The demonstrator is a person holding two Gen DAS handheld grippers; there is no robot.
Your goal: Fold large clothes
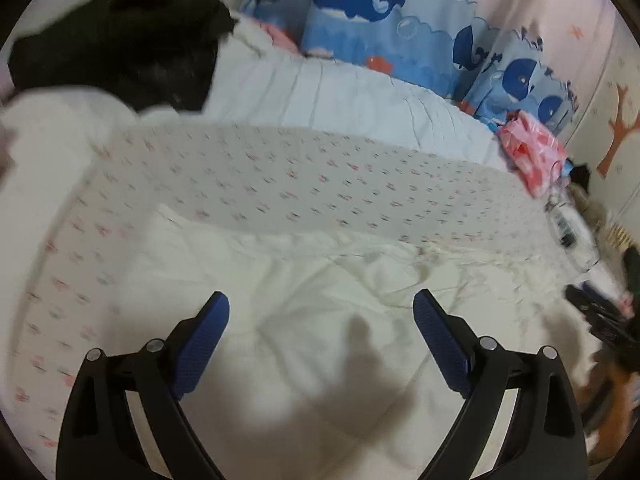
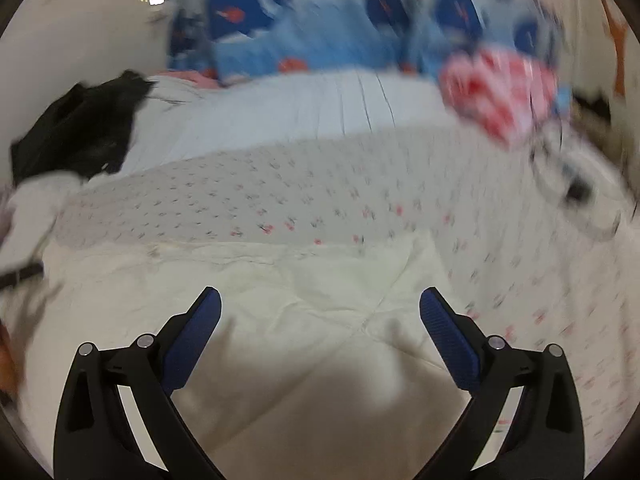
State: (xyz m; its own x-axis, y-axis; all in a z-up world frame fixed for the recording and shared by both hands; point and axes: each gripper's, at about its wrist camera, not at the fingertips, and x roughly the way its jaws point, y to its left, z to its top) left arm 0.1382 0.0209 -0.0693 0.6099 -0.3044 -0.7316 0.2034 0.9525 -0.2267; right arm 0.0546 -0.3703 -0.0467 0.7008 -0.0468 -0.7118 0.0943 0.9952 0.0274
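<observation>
Patterned bedsheet (image 1: 280, 168) under cream garment (image 1: 320, 280), spread wrinkled; left hand-held gripper (image 1: 321, 306), right hand-held gripper (image 2: 320, 302) both released.

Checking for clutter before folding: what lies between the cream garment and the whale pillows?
In the left wrist view, between the cream garment and the whale pillows: a spotted sheet, then a pale blue quilt.

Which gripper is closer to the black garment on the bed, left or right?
Probably left, though both are far. The black garment lies far ahead-left of the open left gripper; from the open right gripper it looks smaller, farther left.
</observation>
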